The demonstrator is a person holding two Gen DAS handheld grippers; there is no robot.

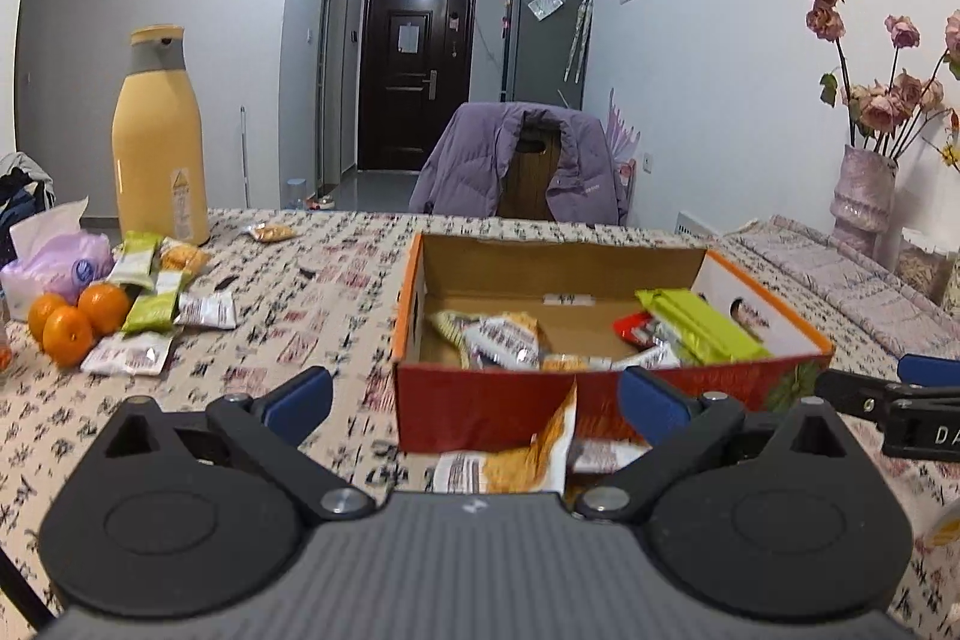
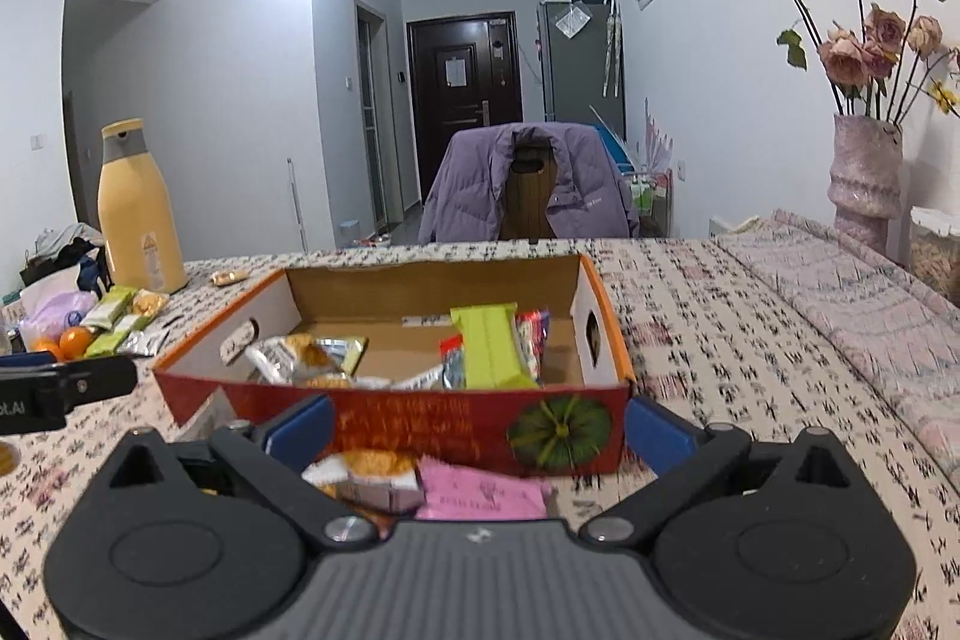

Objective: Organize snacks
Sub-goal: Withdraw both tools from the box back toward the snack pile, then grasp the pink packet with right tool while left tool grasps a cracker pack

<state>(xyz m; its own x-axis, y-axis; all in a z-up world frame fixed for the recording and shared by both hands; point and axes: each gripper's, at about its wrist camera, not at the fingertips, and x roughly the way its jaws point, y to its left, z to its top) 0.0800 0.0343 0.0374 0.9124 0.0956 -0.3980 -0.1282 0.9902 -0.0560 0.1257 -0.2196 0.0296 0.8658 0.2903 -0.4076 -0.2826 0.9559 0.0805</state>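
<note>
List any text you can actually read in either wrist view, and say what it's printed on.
"DA", cut off by the frame edge: white letters on the right claw body, left wrist view.
"ot.AI", start cut off: on the left claw body, right wrist view.
Snack packets in the box, pink packet, yellow bottle warning label, door notice: print present, too blurred or small to read.

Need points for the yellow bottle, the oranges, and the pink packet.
yellow bottle (image 1: 159, 148), left wrist view, middle of its body
oranges (image 1: 67, 335), left wrist view, front fruit's skin
pink packet (image 2: 480, 493), right wrist view, middle of its face
</note>
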